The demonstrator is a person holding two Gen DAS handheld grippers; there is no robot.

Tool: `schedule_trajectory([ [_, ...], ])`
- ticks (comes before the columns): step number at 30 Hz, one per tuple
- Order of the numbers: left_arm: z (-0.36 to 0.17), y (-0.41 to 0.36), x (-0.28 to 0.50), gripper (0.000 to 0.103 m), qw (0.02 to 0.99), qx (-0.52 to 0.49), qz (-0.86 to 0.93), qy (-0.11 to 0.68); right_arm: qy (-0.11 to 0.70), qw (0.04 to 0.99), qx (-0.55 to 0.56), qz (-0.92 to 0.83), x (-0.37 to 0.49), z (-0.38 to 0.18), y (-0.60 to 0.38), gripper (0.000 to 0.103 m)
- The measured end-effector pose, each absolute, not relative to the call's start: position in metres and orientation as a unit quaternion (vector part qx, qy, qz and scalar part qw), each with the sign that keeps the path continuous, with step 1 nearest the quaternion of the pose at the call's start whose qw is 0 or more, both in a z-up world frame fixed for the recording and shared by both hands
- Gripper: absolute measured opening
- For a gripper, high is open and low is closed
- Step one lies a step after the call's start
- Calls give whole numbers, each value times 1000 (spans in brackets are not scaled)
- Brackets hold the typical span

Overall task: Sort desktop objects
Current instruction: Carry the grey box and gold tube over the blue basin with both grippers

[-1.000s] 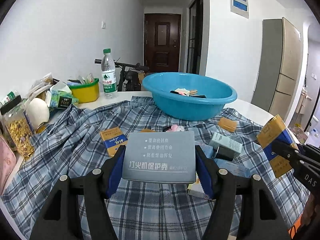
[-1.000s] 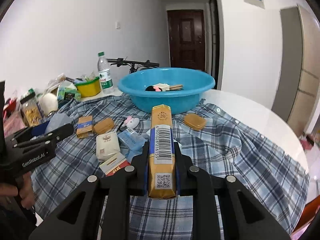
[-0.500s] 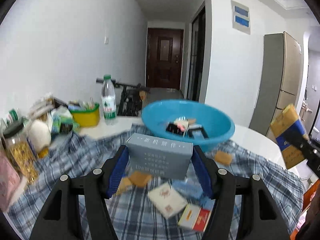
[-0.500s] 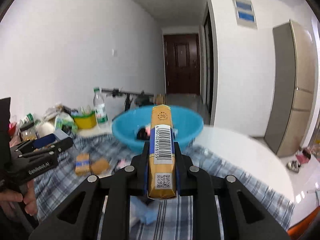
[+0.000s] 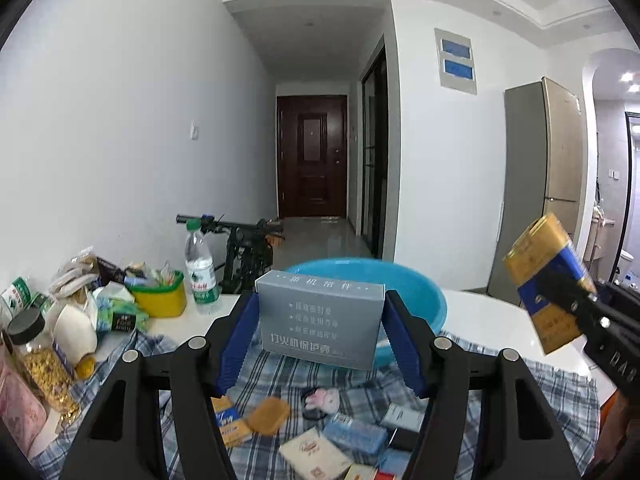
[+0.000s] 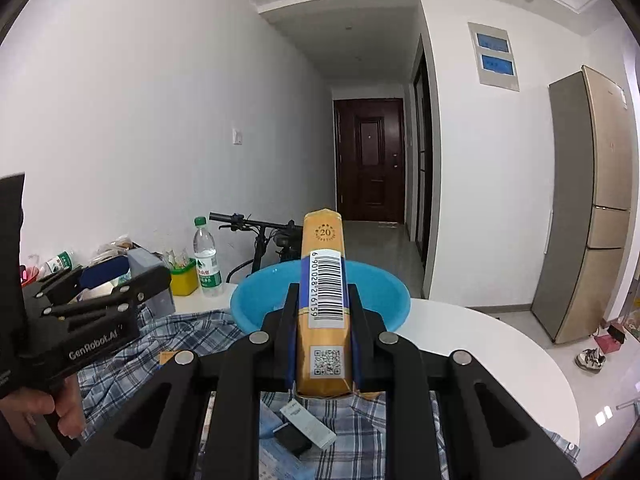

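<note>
Both grippers have risen off the cloth since a second ago, each carrying its box up with it; the basin now sits lower in both views and the small items left behind lie beneath the fingers.

The white table is partly covered by a blue plaid shirt spread across its near side. A blue basin stands on the shirt's far edge, near the middle of the table. Along the table's far left edge stand a water bottle, a yellow tub and a jar of cereal.

The left gripper pinches a grey box by its two ends between the blue pads, holding it in the air in front of the basin. The right gripper is pressed tight on the narrow sides of a gold and blue carton, which points toward the basin, barcode up.

On the shirt below lie a tan case, a pink plush charm, a blue pack and a cream packet.
</note>
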State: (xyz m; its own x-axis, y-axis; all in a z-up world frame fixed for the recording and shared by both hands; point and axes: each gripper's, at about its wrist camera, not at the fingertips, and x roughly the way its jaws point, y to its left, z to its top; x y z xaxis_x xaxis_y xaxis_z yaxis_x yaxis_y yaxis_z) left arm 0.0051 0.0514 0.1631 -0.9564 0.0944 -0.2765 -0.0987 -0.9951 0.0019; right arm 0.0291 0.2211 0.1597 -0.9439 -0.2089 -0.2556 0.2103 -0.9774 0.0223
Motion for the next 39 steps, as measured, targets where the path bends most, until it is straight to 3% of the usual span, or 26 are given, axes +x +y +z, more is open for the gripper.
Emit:
schedule_trajectory([
  [11, 181, 72, -30, 65, 58, -117, 991, 2, 1, 116, 106, -988, -6, 176, 228, 19],
  [39, 151, 62, -256, 66, 33, -129, 990, -44, -2, 118, 127, -985, -195, 171, 220, 19],
])
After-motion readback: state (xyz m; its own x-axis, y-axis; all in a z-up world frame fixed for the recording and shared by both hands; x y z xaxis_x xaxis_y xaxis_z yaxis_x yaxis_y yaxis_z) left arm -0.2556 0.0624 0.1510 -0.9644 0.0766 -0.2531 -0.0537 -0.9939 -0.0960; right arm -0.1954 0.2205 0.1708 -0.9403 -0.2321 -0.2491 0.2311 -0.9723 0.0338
